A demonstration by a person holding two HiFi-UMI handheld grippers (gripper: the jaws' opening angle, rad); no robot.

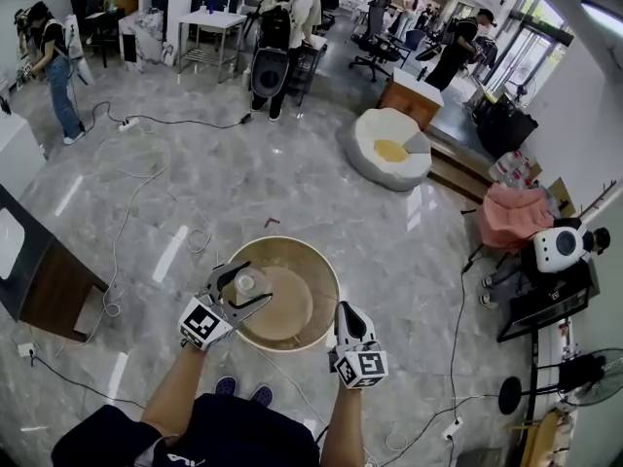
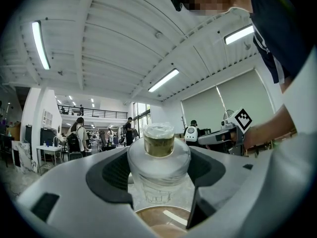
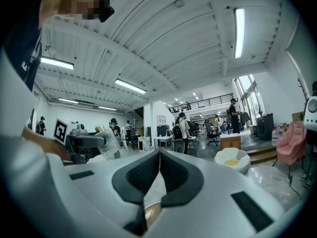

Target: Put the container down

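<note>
Round tan table [image 1: 292, 311] (on marble floor [image 1: 292, 188])

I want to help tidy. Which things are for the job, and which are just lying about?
For the job: clear lidded jar, left gripper, big round tan basin.
Lying about: white round beanbag, pink cloth chair, black floor cable.

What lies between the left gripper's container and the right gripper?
Only the bare inside of the round tan basin, seen in the head view.

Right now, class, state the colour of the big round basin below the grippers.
The basin is light tan, browner inside; the head view shows it best.
</note>
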